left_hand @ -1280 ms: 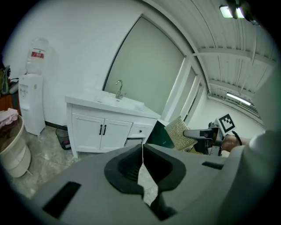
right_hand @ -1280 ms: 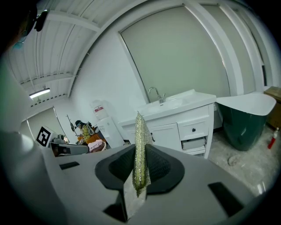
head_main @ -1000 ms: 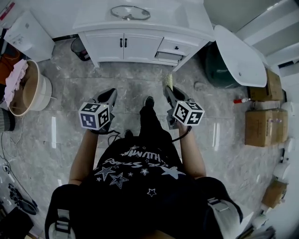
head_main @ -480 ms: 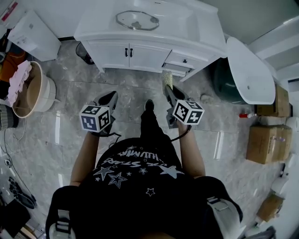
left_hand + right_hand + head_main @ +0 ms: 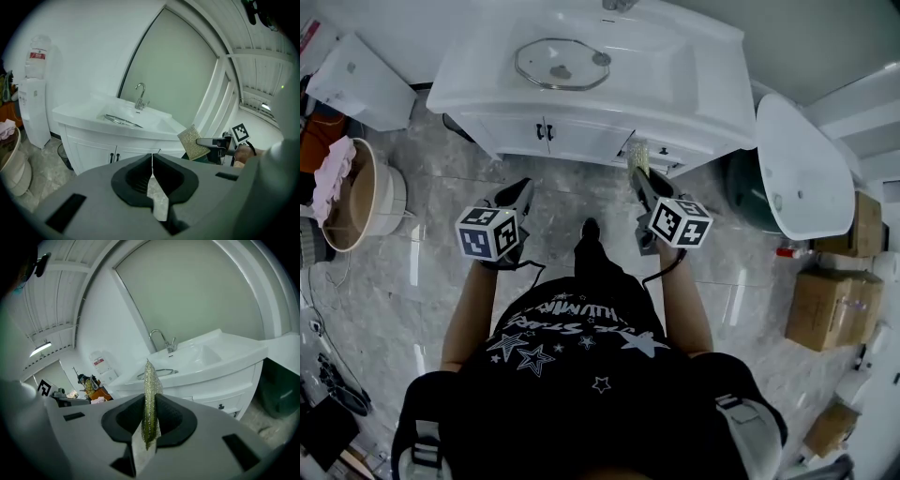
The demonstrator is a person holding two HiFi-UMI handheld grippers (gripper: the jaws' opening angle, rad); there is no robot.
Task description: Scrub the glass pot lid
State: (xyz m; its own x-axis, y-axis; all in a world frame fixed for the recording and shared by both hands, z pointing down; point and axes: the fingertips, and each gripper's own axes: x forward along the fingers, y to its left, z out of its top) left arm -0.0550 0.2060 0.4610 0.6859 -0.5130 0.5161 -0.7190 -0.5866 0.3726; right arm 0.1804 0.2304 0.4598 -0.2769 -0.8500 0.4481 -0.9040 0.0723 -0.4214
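A clear glass pot lid (image 5: pixel 539 56) with a metal rim lies flat in the white sink basin (image 5: pixel 675 70). A yellow-green, glittery scouring pad (image 5: pixel 637 156) stands on edge, pinched between the jaws of the right gripper (image 5: pixel 639 176), well apart from the lid.

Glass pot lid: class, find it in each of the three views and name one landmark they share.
Head view: glass pot lid lies on the sink, top centre.
Left gripper view: lid left of centre, below the faucet.
Right gripper view: lid at centre, partly behind the held scouring pad.
Shared landmark: the faucet.
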